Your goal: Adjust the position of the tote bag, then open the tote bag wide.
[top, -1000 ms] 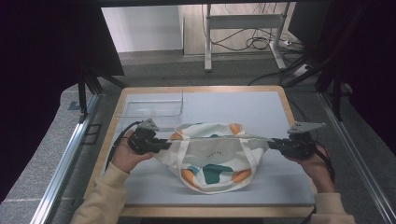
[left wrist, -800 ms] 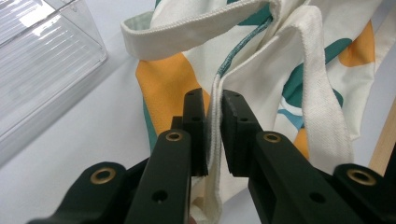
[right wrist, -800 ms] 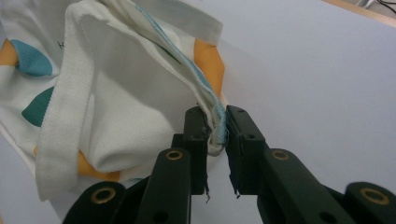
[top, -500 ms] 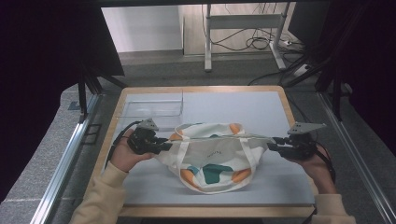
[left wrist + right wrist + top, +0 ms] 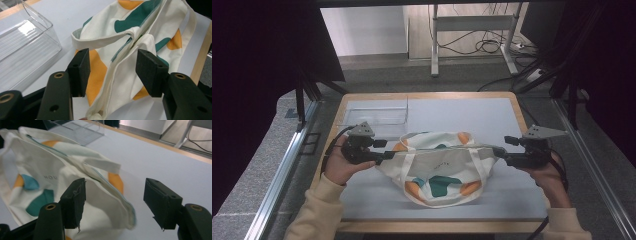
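Tote bag (image 5: 438, 167) mid-table, slumped, clear bin (image 5: 374, 116) just behind left corner. Open mat right and rear. Left gripper (image 5: 388, 155), right gripper (image 5: 498, 151) at bag ends, jaws apart, just opened; cloth between, unpinched. Bag's underside hidden. Earlier, rim stretched taut.

Even overhead light fell on the table (image 5: 512, 120); surroundings stayed dark, the clear tray (image 5: 22, 50) glared, near jaws blurred.
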Tool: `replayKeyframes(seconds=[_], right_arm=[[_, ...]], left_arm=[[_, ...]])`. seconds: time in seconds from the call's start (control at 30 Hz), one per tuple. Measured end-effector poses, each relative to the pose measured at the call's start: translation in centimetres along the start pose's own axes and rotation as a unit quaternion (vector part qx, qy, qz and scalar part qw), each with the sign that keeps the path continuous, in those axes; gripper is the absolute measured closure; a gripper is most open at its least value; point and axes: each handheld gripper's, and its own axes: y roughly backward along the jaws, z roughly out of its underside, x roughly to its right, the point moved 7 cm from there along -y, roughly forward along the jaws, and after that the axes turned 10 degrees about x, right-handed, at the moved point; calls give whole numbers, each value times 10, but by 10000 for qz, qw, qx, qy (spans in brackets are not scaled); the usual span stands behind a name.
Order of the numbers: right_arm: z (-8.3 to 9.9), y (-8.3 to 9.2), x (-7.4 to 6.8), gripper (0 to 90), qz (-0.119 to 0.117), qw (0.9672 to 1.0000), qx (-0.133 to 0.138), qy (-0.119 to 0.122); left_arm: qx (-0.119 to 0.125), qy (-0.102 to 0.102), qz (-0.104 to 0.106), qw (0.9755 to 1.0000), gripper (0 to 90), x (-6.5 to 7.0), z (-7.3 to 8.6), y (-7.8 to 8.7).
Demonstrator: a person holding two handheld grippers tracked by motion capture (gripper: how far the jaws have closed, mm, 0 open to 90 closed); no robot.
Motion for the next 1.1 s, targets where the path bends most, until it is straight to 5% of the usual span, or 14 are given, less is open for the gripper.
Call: replayKeyframes(seconds=[0.2,0.77,1.1], right_arm=[[-13,-14,-16,345,-289,9996,73,19],[-18,-38,-43,350,-549,9981,-141,225],[-18,-37,-46,354,-594,9978,-154,260]], left_arm=[[23,4,-30,10000,437,-2,-2,-1],[17,-63,14,10000,418,-2,-8,-5],[-86,-128,141,9998,430,1,-19,-17]])
